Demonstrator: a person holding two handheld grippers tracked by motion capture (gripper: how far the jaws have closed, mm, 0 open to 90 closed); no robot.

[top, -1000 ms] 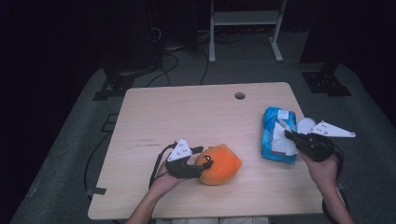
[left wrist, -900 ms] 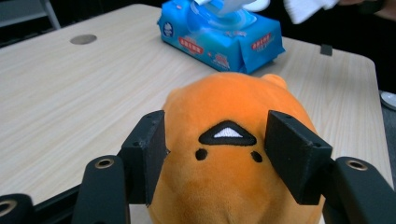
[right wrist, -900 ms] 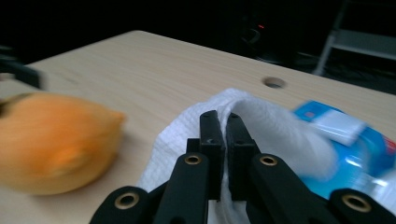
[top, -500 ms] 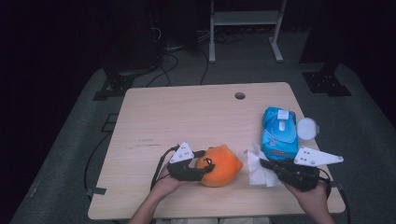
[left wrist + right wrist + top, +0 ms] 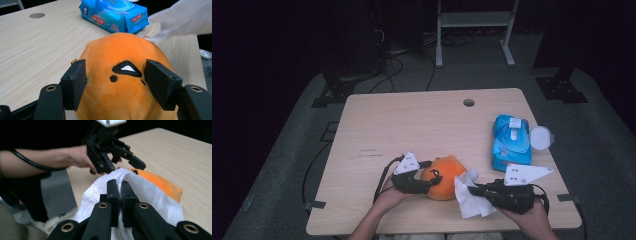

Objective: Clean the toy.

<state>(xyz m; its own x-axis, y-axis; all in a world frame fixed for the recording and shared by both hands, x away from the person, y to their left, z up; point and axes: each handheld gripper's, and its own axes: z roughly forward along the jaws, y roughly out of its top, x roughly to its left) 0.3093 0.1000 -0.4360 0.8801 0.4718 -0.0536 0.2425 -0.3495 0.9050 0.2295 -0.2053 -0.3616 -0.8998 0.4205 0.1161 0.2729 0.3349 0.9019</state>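
Holding an orange plush toy [image 5: 443,177] between its two black fingers [image 5: 75,86], the left gripper [image 5: 428,179] presses one pad against each side of the toy's face; its jaws have just been opening a little, with the toy between them. The right gripper [image 5: 477,190] has its fingers [image 5: 113,195] closed tight on a white wipe [image 5: 469,197], which drapes against the toy's near side, just ahead of those fingertips. Beyond the right gripper on the wooden table [image 5: 412,130] lies a blue pack of wipes [image 5: 511,142] with its flap lid closed. Its label carries red and white print too small to read. A round white lid [image 5: 542,137] sits touching the pack's far side.
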